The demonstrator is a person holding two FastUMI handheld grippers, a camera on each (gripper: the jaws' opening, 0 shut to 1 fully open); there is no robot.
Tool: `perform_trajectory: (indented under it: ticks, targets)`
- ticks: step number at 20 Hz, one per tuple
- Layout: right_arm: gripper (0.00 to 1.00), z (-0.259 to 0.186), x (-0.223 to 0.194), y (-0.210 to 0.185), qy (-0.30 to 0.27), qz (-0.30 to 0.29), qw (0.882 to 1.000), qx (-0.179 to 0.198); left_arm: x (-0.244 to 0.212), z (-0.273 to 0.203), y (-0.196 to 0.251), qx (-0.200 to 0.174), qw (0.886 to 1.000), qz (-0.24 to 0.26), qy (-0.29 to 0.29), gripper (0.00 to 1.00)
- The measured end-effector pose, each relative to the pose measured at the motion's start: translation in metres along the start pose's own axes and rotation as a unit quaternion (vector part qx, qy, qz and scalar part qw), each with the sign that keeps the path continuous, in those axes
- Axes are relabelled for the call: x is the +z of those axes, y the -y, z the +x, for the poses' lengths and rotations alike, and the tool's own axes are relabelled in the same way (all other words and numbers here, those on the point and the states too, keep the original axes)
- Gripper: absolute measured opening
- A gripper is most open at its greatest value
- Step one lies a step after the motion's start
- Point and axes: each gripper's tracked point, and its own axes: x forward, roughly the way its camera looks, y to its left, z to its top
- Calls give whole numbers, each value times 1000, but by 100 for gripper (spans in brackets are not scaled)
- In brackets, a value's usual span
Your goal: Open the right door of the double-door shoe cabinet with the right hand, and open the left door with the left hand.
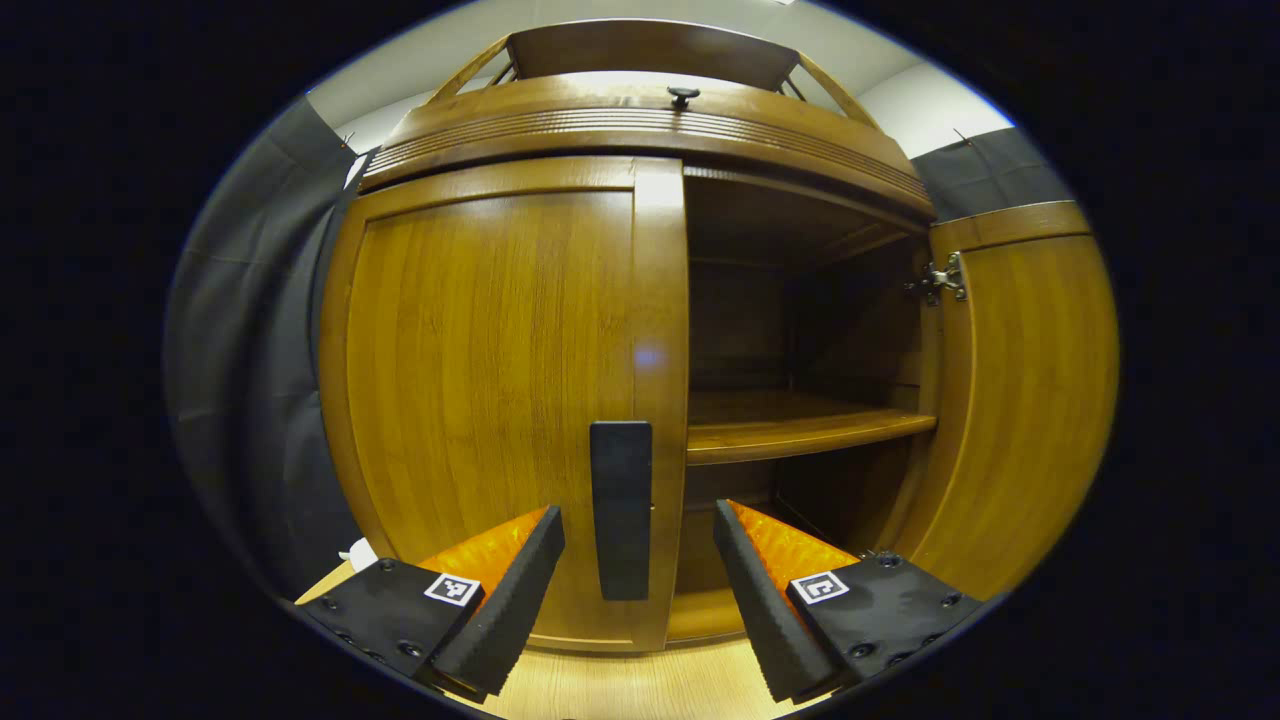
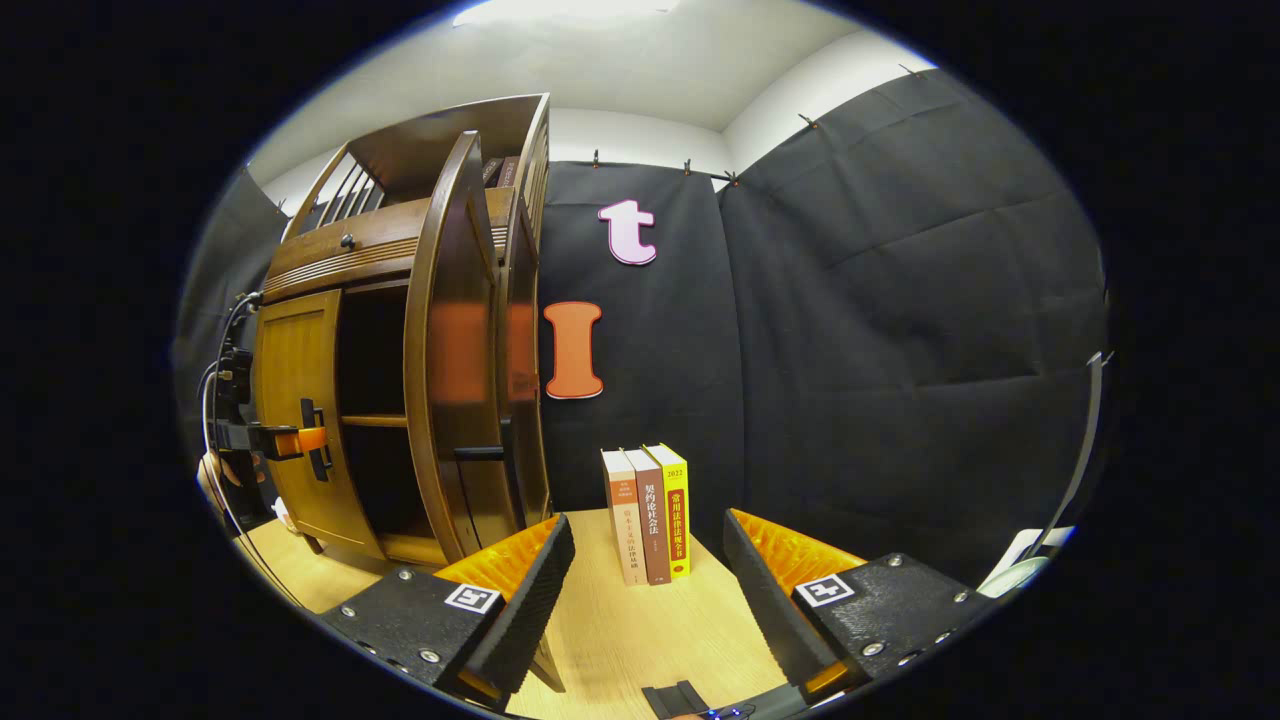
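The wooden shoe cabinet (image 1: 640, 125) fills the left gripper view. Its left door (image 1: 480, 400) is closed and carries a black vertical handle (image 1: 620, 505). My left gripper (image 1: 637, 518) is open, one finger on each side of that handle without pressing it. The right door (image 1: 1020, 400) stands swung wide, baring a shelf (image 1: 800, 425) inside. In the right gripper view the cabinet (image 2: 330, 250) is at the left, with the open right door (image 2: 450, 350) edge-on and the left gripper (image 2: 300, 440) at the left door (image 2: 290, 380). My right gripper (image 2: 645, 530) is open, holding nothing, away from the cabinet.
Three upright books (image 2: 650, 515) stand on the light wooden table (image 2: 620, 620) just right of the open door. A hand (image 2: 215, 480) with cables is behind the left gripper. A white object (image 2: 1020, 570) lies at the far right. A small knob (image 1: 683, 96) sits on the cabinet top.
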Motion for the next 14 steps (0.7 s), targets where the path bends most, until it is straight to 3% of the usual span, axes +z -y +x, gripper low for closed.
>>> perform_trajectory:
  ticks: [2, 4, 9, 11, 14]
  targets:
    - [92, -1, 4, 4, 4, -1, 1000, -8, -5, 14, -7, 10, 1000, -5, -3, 91]
    - [92, -2, 7, 5, 8, 5, 1000, -10, -10, 22, -10, 13, 1000, -14, -3, 81]
    - [92, -3, 11, 6, 11, 8, 1000, -17, -9, 29, -3, -7, 1000, -28, 6, 56]
    - [92, -7, 14, 2, 12, 10, 1000, -17, -12, 28, -5, -6, 1000, -12, -1, 39]
    - [92, -11, 16, -3, 13, 10, 1000, -14, -10, 22, -5, -10, 1000, -25, 5, 37]
